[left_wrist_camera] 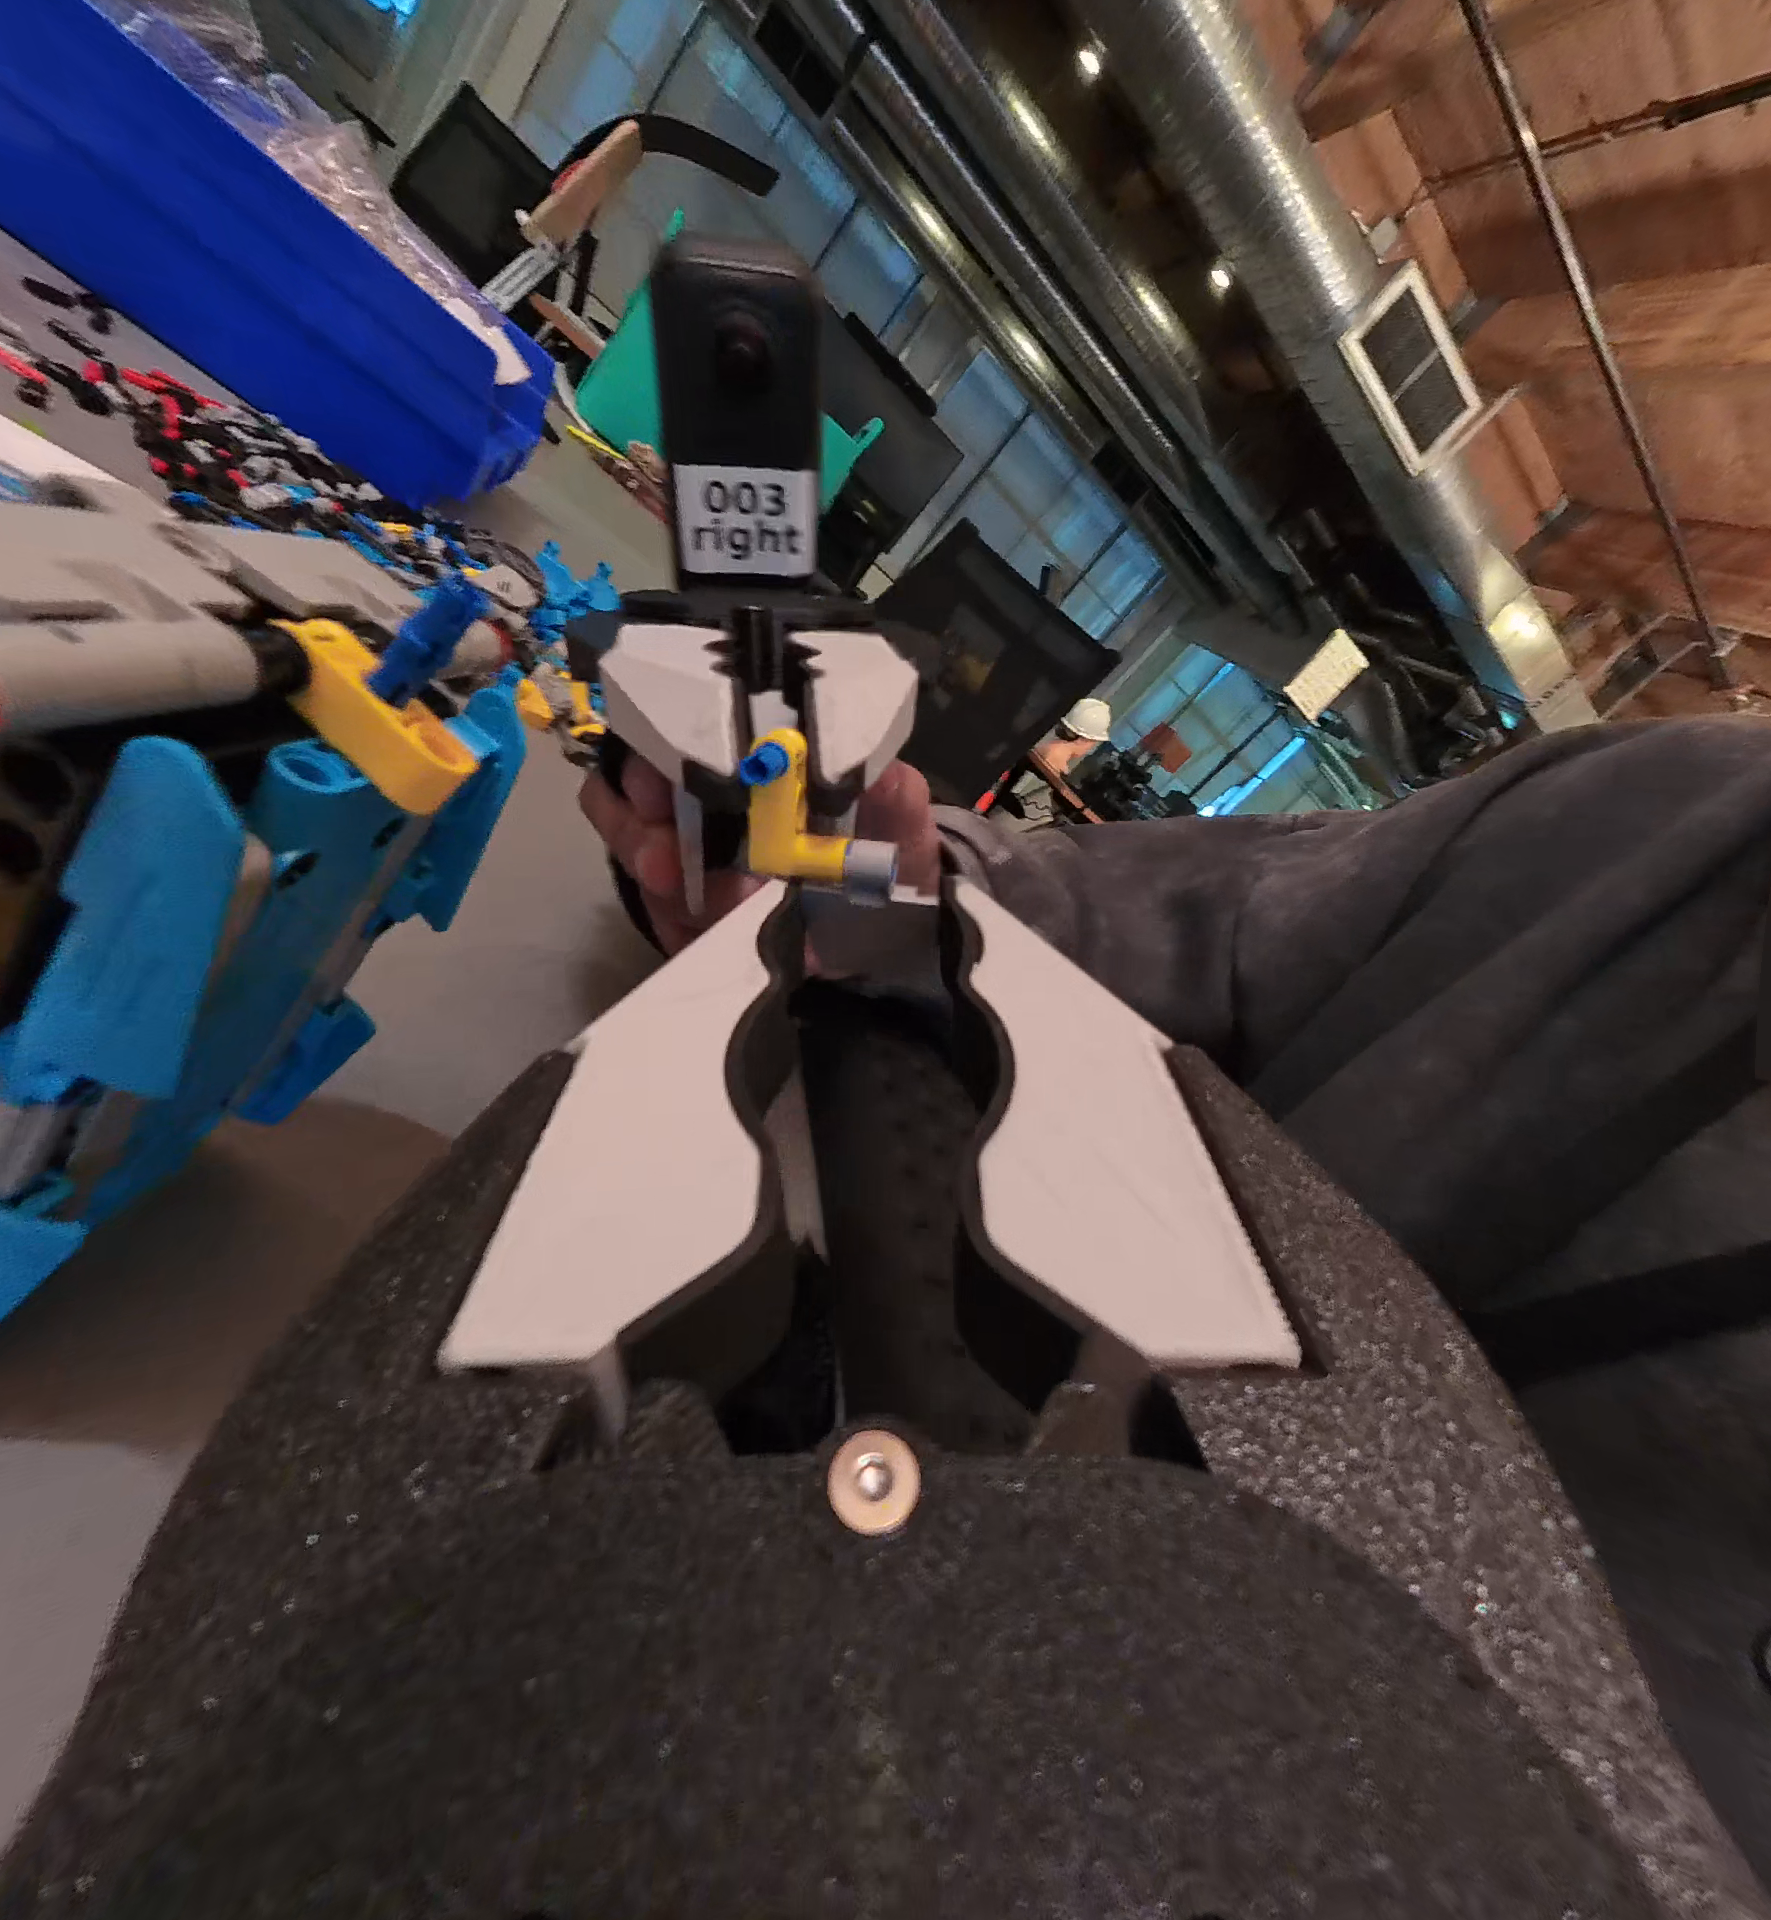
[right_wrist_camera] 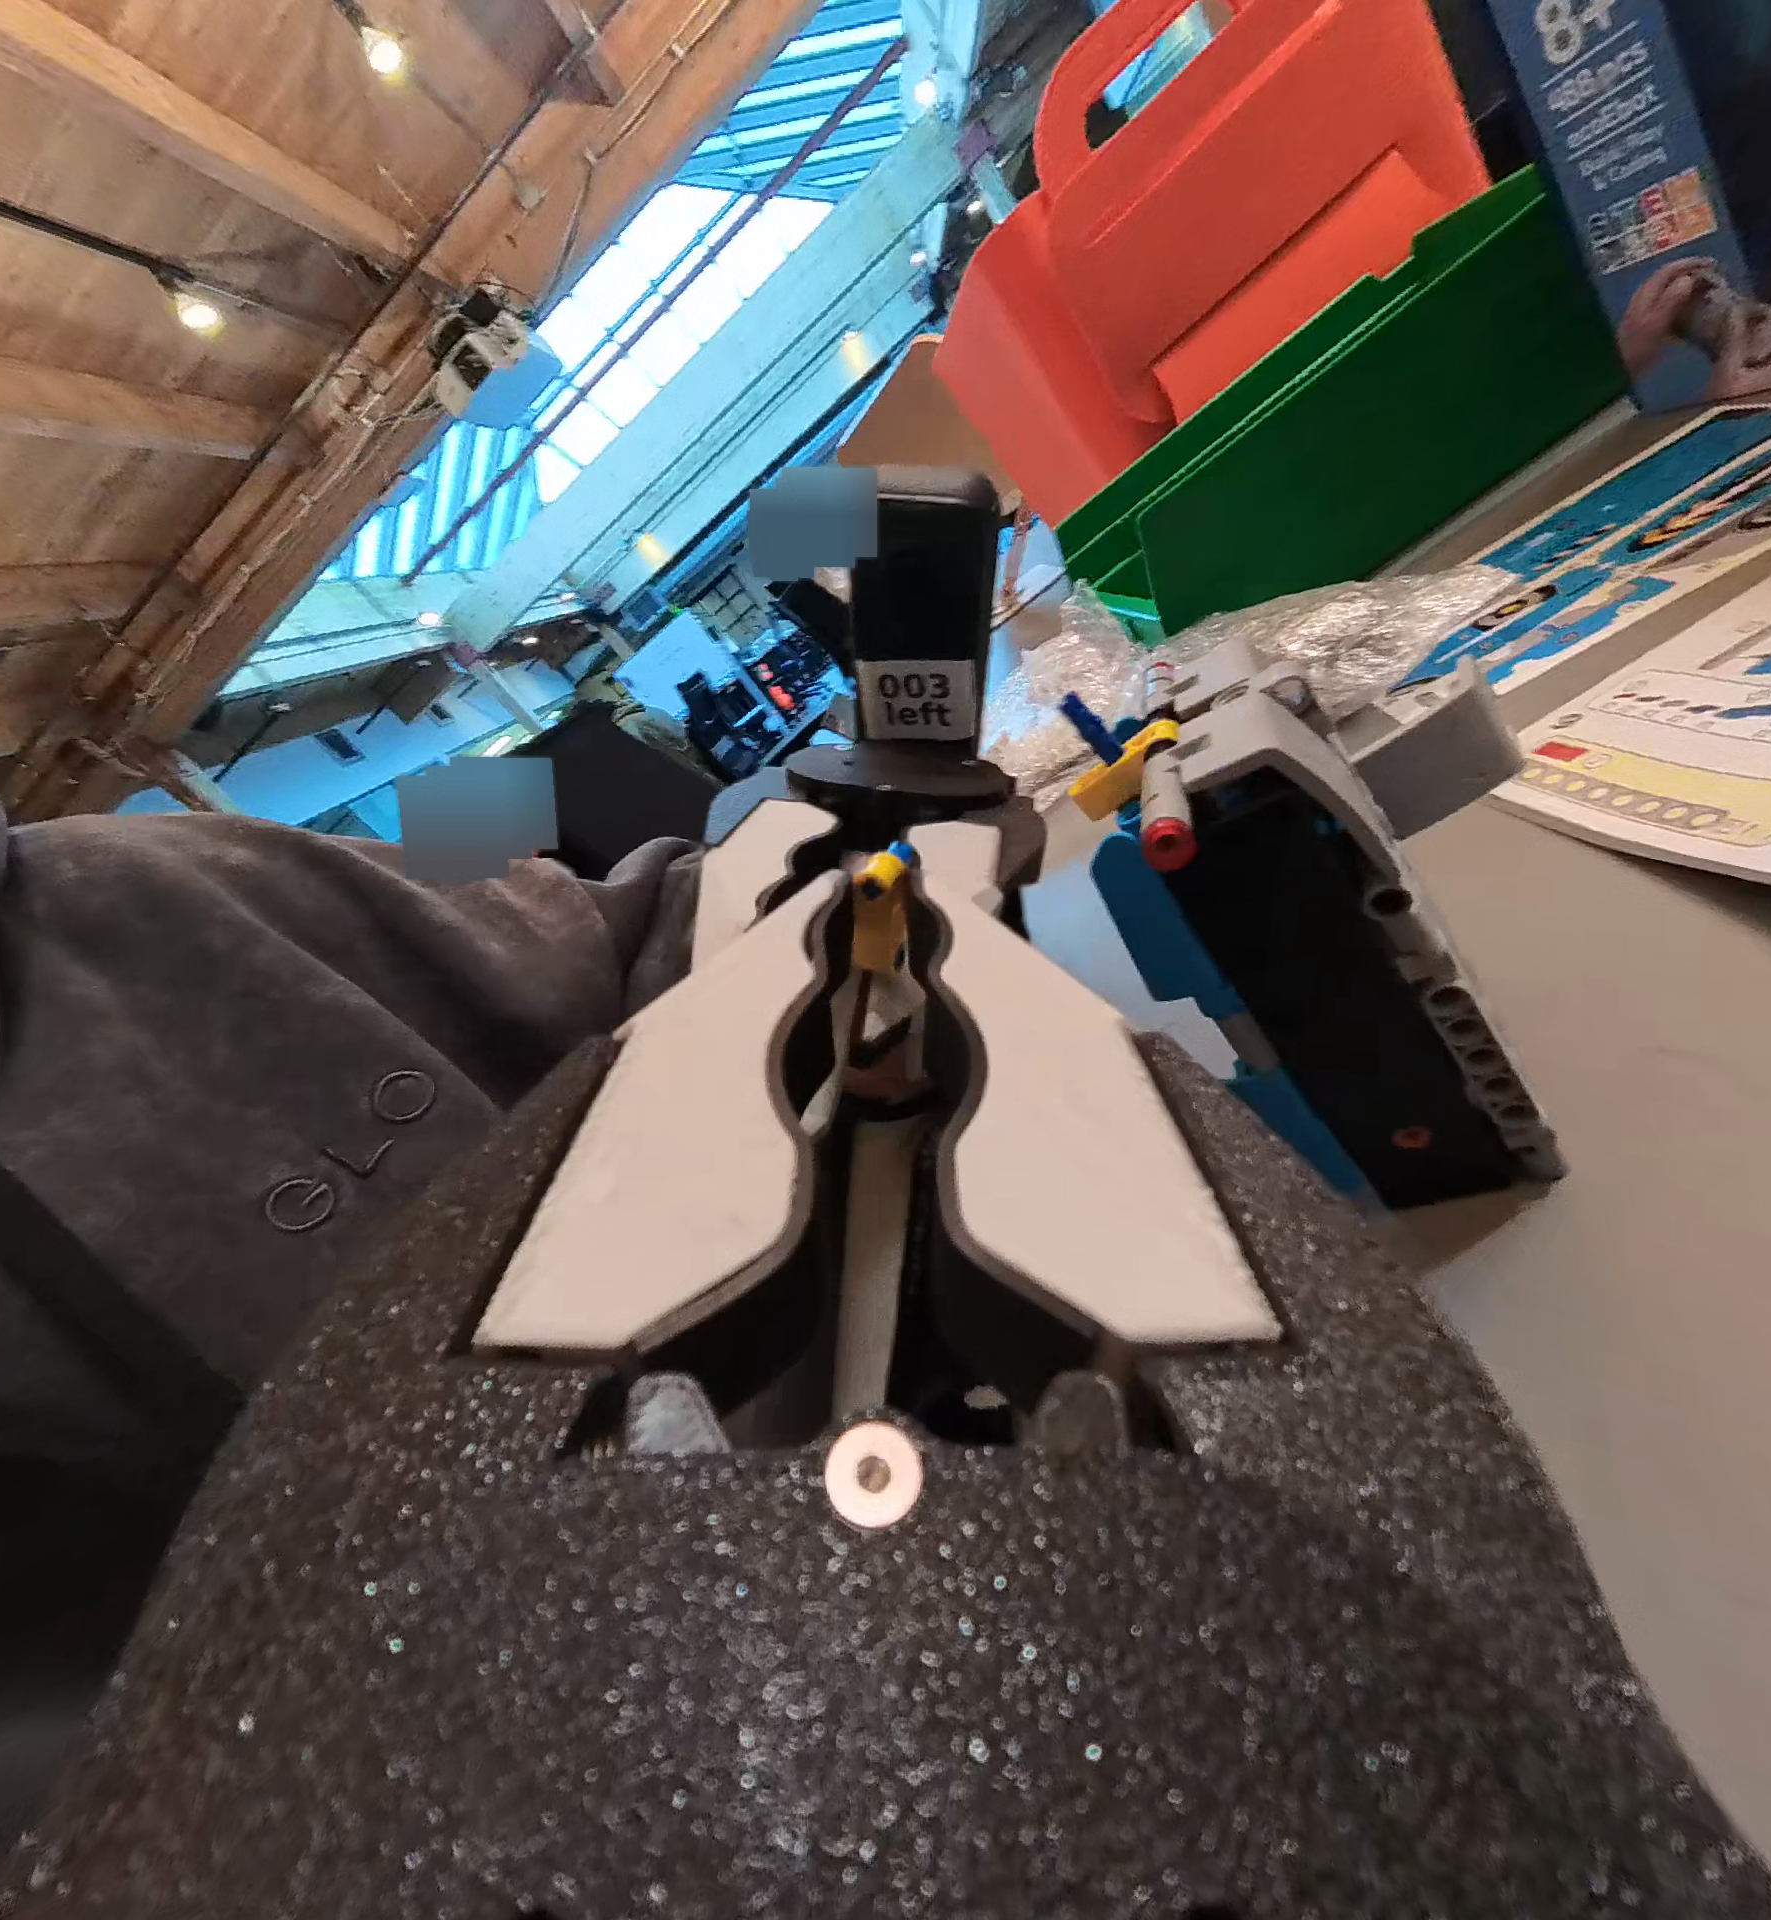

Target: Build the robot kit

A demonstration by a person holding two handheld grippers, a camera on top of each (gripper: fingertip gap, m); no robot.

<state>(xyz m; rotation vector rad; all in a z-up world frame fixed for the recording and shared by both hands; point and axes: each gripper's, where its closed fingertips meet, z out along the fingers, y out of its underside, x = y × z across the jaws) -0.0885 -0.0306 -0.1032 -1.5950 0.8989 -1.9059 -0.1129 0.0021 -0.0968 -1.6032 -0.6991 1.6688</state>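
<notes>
My right gripper (right_wrist_camera: 886,883) is shut on a small yellow connector (right_wrist_camera: 879,909) that carries a blue pin (right_wrist_camera: 899,854). In the left wrist view the right gripper (left_wrist_camera: 761,774) faces me and holds the yellow connector (left_wrist_camera: 787,821) up, with the blue pin (left_wrist_camera: 758,767) on one side and a grey pin (left_wrist_camera: 873,871) sticking out low. My left gripper (left_wrist_camera: 860,896) meets it tip to tip. Its jaws stand narrowly apart around the end of the grey pin. A hand (left_wrist_camera: 652,852) shows behind the right gripper.
A blue, grey and black brick model (left_wrist_camera: 185,883) lies on the grey table (right_wrist_camera: 1639,1195) and shows in the right wrist view (right_wrist_camera: 1307,987). Loose pieces (left_wrist_camera: 185,416), a blue bin (left_wrist_camera: 237,239), an orange box (right_wrist_camera: 1172,260), a green bin (right_wrist_camera: 1380,436), a booklet (right_wrist_camera: 1691,748) and a grey sleeve (left_wrist_camera: 1380,935) surround it. The tips of both grippers are at nearly the same place.
</notes>
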